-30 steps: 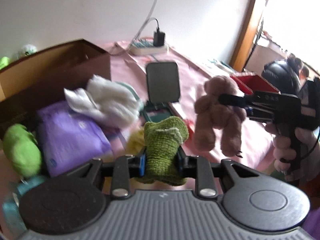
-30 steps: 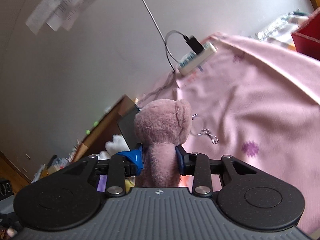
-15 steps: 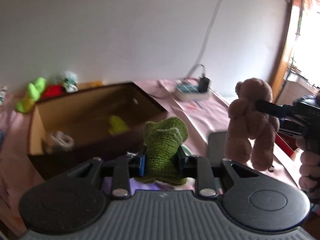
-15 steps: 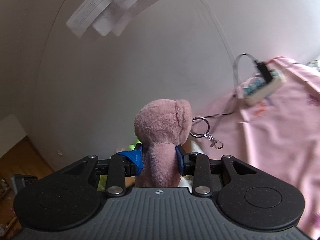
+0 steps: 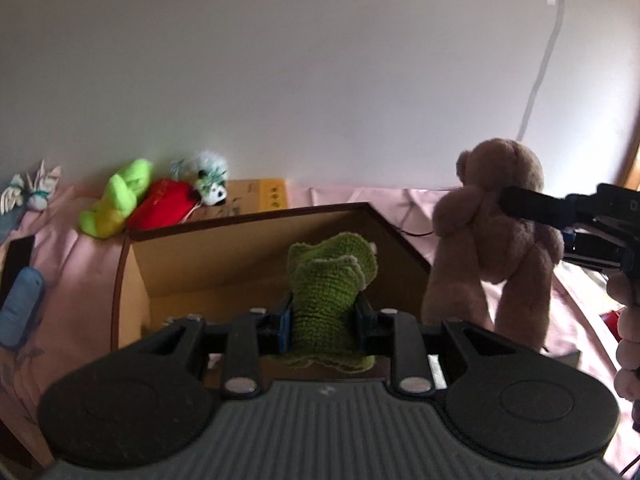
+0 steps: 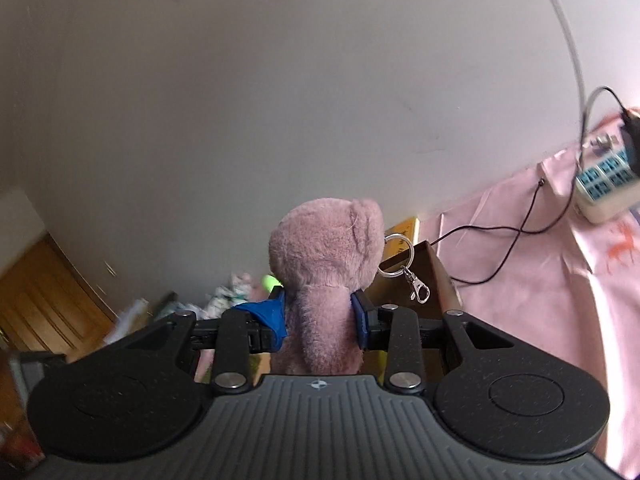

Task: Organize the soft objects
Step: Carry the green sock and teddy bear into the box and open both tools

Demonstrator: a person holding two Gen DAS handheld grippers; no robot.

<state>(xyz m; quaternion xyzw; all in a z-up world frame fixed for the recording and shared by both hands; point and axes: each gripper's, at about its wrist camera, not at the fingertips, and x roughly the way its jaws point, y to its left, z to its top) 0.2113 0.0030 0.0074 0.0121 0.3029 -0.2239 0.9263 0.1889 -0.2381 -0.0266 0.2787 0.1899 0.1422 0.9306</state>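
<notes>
From my left wrist camera, my left gripper pinches a green knitted soft toy over the open brown cardboard box, with bright plush toys behind. My right wrist camera alone shows the silver keyring clasp on the pinkish-brown plush teddy bear my right gripper clamps, plus a white power strip.

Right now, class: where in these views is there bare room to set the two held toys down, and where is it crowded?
Free: the visible cardboard box floor, ahead of the green knitted toy, and the pink cloth between box and power strip, crossed only by a thin cable. Crowded: behind the box, where the lime plush and red plush lie.
</notes>
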